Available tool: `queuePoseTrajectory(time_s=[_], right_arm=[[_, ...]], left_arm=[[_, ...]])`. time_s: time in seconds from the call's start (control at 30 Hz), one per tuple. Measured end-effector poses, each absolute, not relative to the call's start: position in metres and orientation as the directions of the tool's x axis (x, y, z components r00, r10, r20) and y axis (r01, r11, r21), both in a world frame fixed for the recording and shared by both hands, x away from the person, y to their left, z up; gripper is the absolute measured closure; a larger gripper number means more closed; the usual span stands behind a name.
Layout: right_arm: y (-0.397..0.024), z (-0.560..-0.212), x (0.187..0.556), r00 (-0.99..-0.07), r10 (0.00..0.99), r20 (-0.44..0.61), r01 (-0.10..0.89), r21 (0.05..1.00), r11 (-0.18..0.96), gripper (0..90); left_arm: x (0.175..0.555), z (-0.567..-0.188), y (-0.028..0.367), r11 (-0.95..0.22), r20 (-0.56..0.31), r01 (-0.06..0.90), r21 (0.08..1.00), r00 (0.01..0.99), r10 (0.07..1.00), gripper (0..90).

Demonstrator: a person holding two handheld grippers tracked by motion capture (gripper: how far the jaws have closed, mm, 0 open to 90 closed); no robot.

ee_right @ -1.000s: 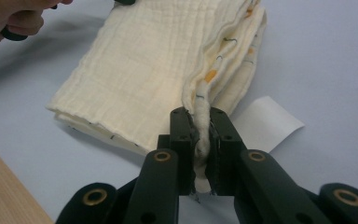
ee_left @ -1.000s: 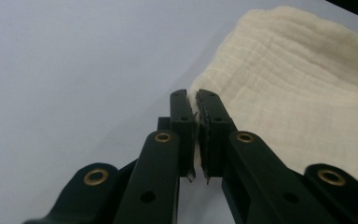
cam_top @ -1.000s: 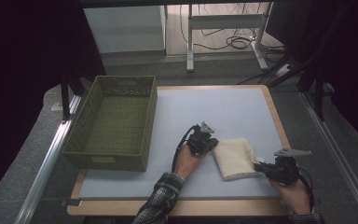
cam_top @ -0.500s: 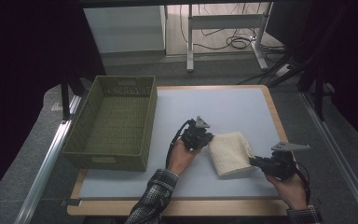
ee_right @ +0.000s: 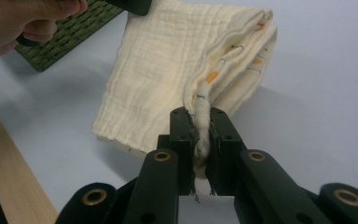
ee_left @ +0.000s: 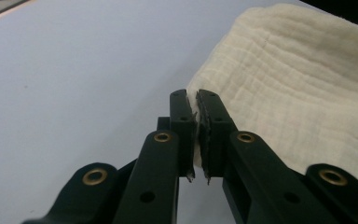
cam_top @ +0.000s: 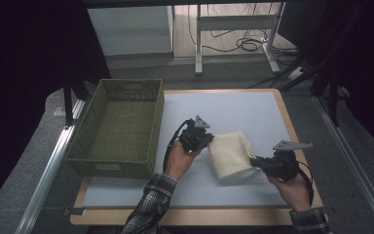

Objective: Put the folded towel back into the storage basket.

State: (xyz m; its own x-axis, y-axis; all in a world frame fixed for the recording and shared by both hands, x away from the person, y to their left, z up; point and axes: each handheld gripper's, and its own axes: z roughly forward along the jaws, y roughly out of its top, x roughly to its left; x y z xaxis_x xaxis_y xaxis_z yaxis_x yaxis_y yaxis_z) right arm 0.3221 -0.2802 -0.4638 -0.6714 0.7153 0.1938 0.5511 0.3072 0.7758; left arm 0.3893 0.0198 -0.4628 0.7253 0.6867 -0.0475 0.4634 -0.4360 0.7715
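A folded cream cloth (cam_top: pixel 231 153) hangs just above the pale blue table top, held from both sides. My left gripper (cam_top: pixel 209 140) is shut on its left edge; in the left gripper view the jaws pinch a thin fold of the cream cloth (ee_left: pixel 279 84) at my left gripper (ee_left: pixel 196 100). My right gripper (cam_top: pixel 254 161) is shut on the near right corner; in the right gripper view the thick folded edge of the cream cloth (ee_right: pixel 168 70), with orange and blue marks, sits squeezed in my right gripper (ee_right: pixel 199 116).
An olive woven basket (cam_top: pixel 119 127) stands at the left of the table, also seen as a dark green corner (ee_right: pixel 70 32). The wooden table edge (cam_top: pixel 185 214) runs along the front. Desk legs and cables lie on the floor behind.
Both hands have risen and moved away from the front edge with the cloth between them. The cloth has lifted off the table and shifted slightly toward the basket.
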Motion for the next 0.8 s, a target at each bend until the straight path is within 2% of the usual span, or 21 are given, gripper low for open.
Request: queuePoseTrajectory(time_s=[0.8], right_arm=[[-0.238,-0.433,0.346,-0.716,0.663,0.221,0.519,0.803,0.293,82.1]], left_arm=[[0.392,-0.419,0.069,-0.441,0.005,0.466,0.767,0.683,0.731,85.3]])
